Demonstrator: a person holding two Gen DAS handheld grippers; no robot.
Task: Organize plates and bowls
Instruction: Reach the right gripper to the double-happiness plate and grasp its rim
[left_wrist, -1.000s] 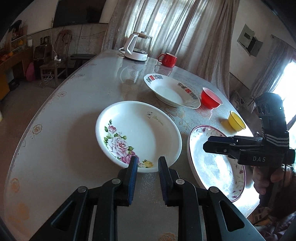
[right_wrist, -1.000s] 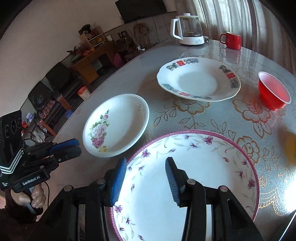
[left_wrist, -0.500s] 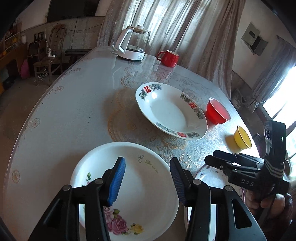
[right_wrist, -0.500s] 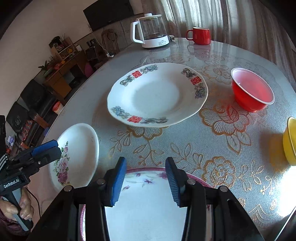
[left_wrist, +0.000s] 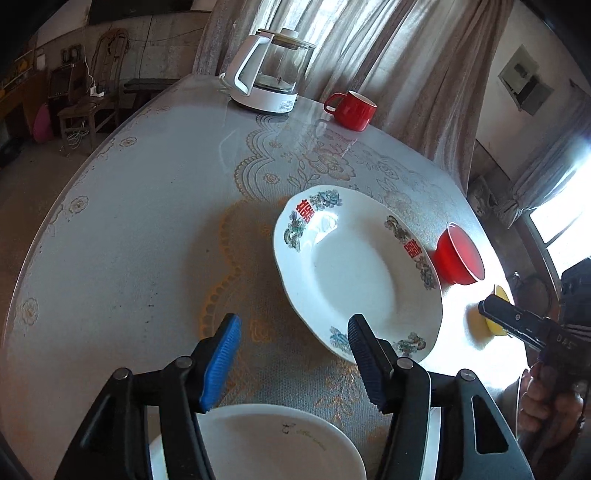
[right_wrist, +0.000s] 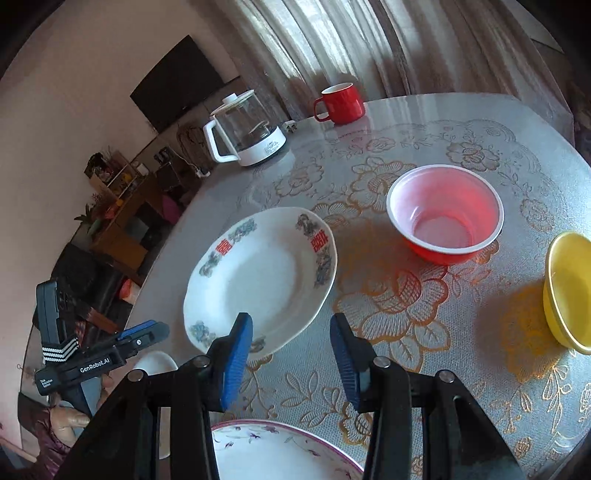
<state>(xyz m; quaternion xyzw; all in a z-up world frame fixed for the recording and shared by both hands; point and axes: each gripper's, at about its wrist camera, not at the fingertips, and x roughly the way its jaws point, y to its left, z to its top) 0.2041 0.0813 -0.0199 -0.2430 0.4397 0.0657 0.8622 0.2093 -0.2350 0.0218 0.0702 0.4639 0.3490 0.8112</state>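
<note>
A white plate with red characters (left_wrist: 354, 269) lies mid-table, also in the right wrist view (right_wrist: 262, 277). A red bowl (right_wrist: 445, 214) and a yellow bowl (right_wrist: 569, 291) stand to its right; both show in the left wrist view, the red bowl (left_wrist: 458, 254) and the yellow bowl (left_wrist: 496, 314). A rose-patterned white plate (left_wrist: 258, 443) lies under my left gripper (left_wrist: 291, 354), which is open and empty. A purple-rimmed plate (right_wrist: 277, 454) lies under my right gripper (right_wrist: 290, 354), open and empty. Each gripper shows in the other's view, the right (left_wrist: 517, 325) and the left (right_wrist: 140, 336).
A glass kettle on a white base (left_wrist: 269, 81) and a red mug (left_wrist: 352, 109) stand at the table's far side by the curtains. The round table (left_wrist: 129, 221) has a floral cover. Chairs and shelves stand beyond its left edge.
Both grippers have moved forward over the table, away from the near plates and toward the red-character plate and the bowls. The left gripper's jaws have opened wider.
</note>
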